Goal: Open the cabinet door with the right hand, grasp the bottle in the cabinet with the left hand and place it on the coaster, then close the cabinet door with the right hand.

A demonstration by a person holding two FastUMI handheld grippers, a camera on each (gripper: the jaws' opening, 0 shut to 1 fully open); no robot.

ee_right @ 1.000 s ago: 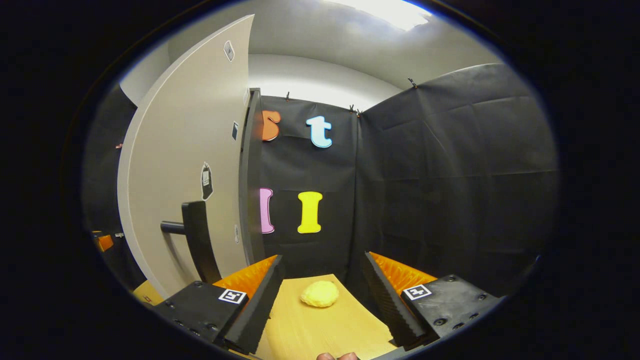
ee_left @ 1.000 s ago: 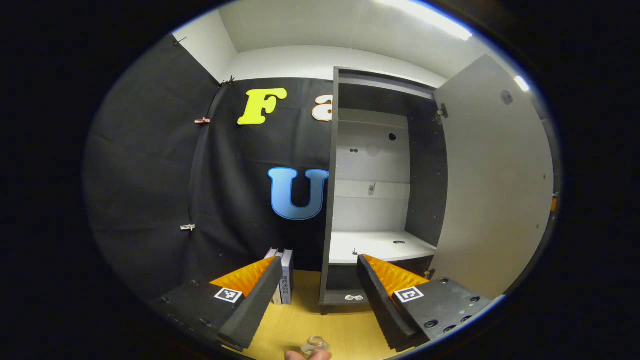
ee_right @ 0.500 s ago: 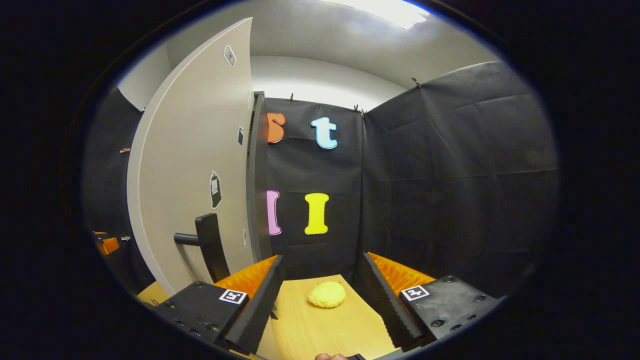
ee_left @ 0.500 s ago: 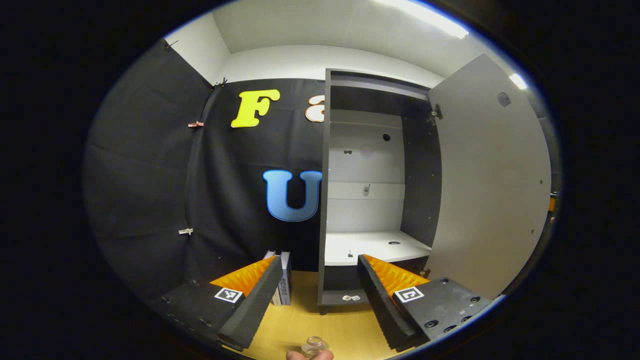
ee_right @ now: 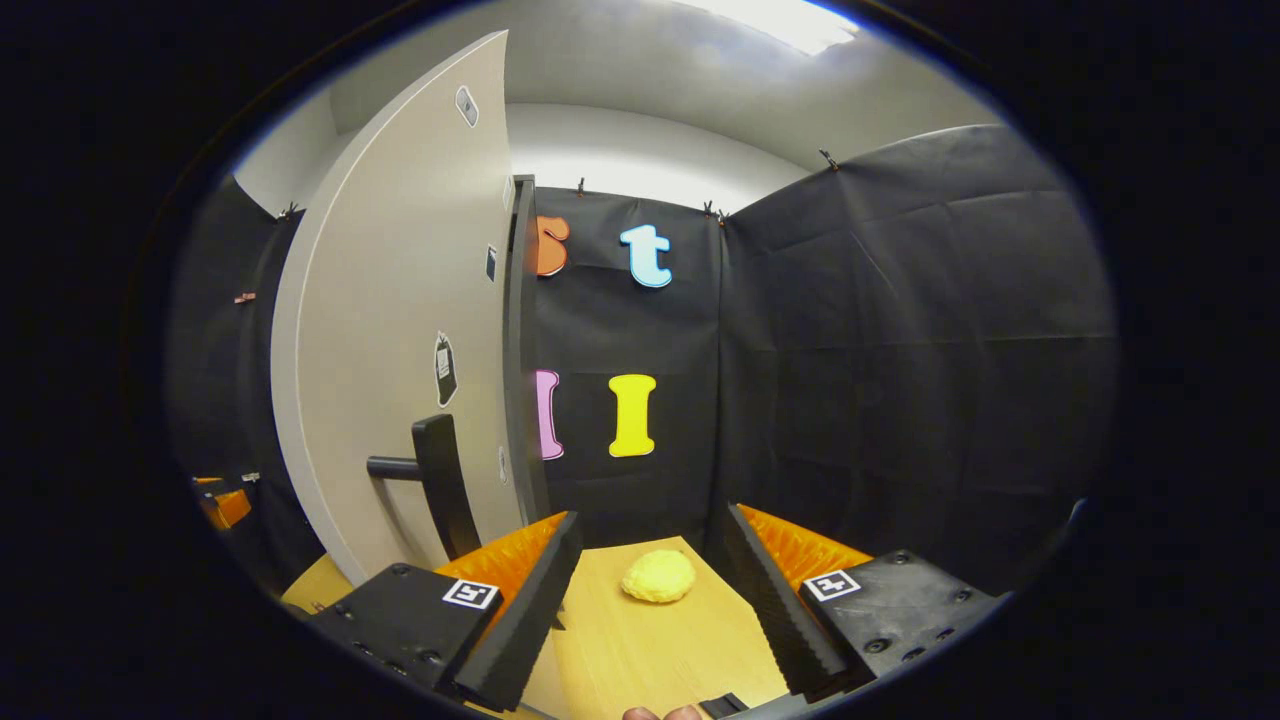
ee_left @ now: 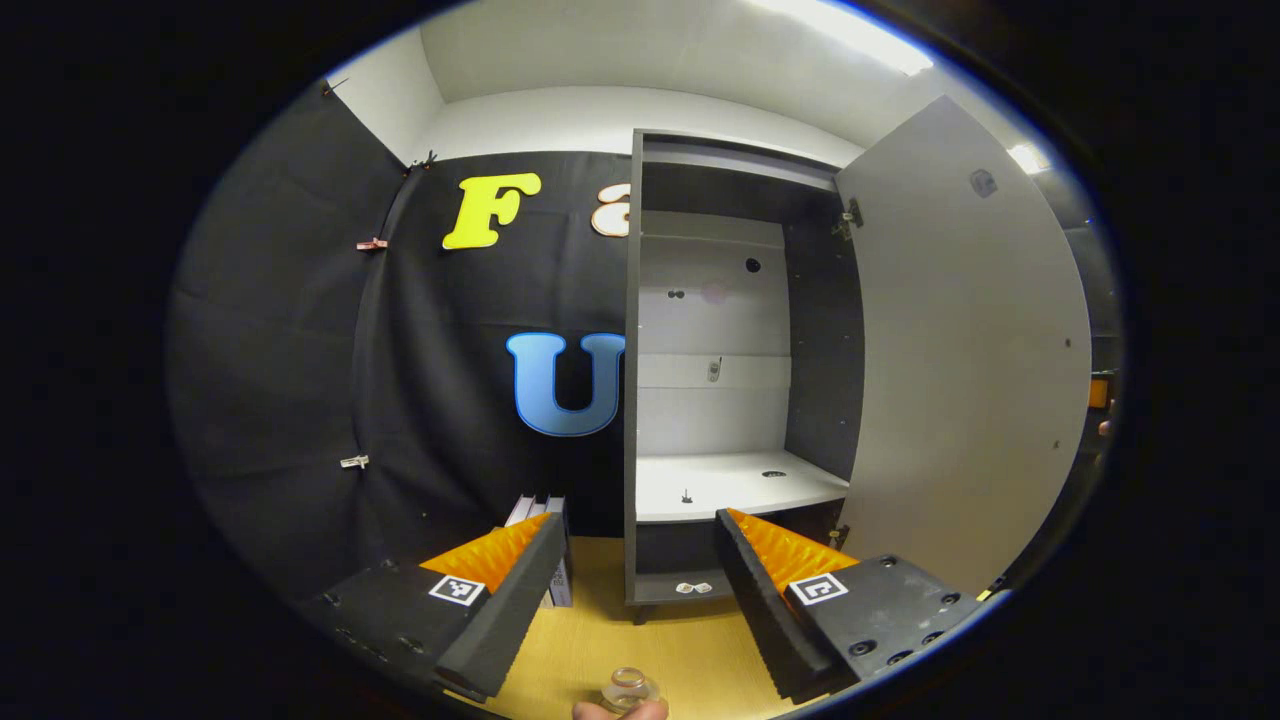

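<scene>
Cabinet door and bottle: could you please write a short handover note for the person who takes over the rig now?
Left tool: open, holds nothing.
Right tool: open, holds nothing, to the right of the door handle.
Cabinet door: wide open.
Bottle: out of the cabinet, on the table below the left tool. I cannot tell whether a coaster lies under it.
Done: door opened, bottle taken out.
Left: close the door with the right tool.
</scene>
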